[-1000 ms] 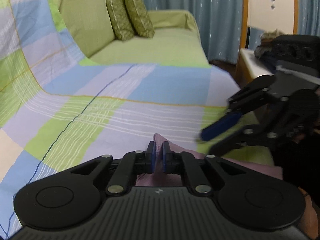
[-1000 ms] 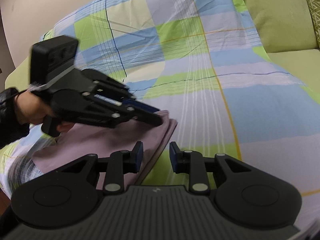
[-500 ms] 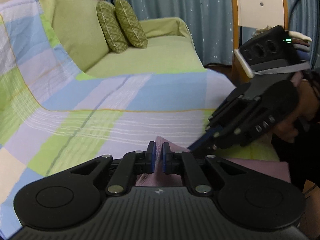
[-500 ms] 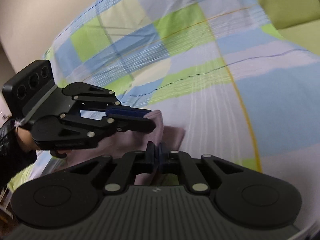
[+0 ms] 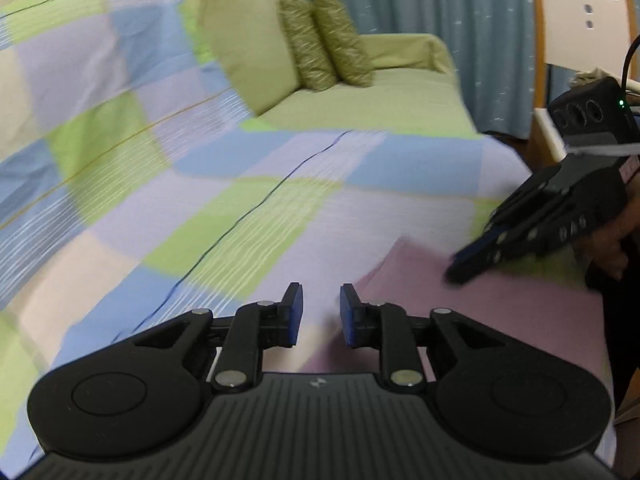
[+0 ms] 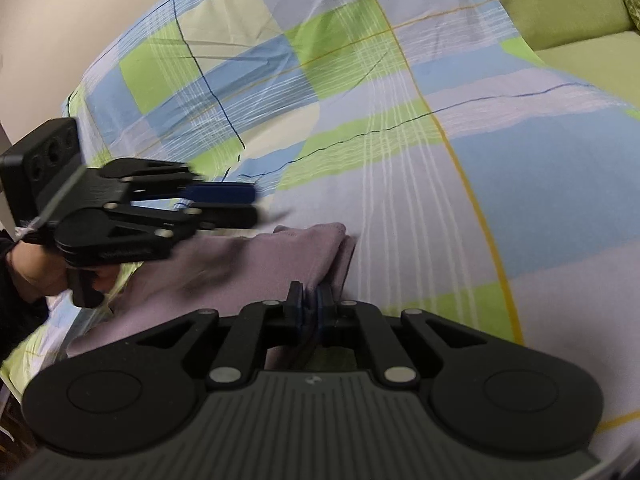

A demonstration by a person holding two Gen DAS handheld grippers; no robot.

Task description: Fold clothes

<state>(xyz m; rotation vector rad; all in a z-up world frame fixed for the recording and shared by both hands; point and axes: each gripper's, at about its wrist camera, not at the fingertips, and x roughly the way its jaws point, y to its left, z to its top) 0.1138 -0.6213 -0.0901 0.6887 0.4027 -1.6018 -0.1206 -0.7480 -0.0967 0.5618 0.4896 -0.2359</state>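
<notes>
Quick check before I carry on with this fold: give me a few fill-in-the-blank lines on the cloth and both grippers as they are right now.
1. The right gripper is shut on the ____ cloth.
2. The left gripper has just been opening, with ____ between its pads.
3. The cloth lies on a ____ sheet.

Missing words: pink; nothing; checked

My left wrist view looks forward and down along the left gripper, close over the plaid sheet, facing the cushions and curtain. My right wrist view sits as close, facing the sheet's draped back. Both share the pink cloth and each other's gripper.
</notes>
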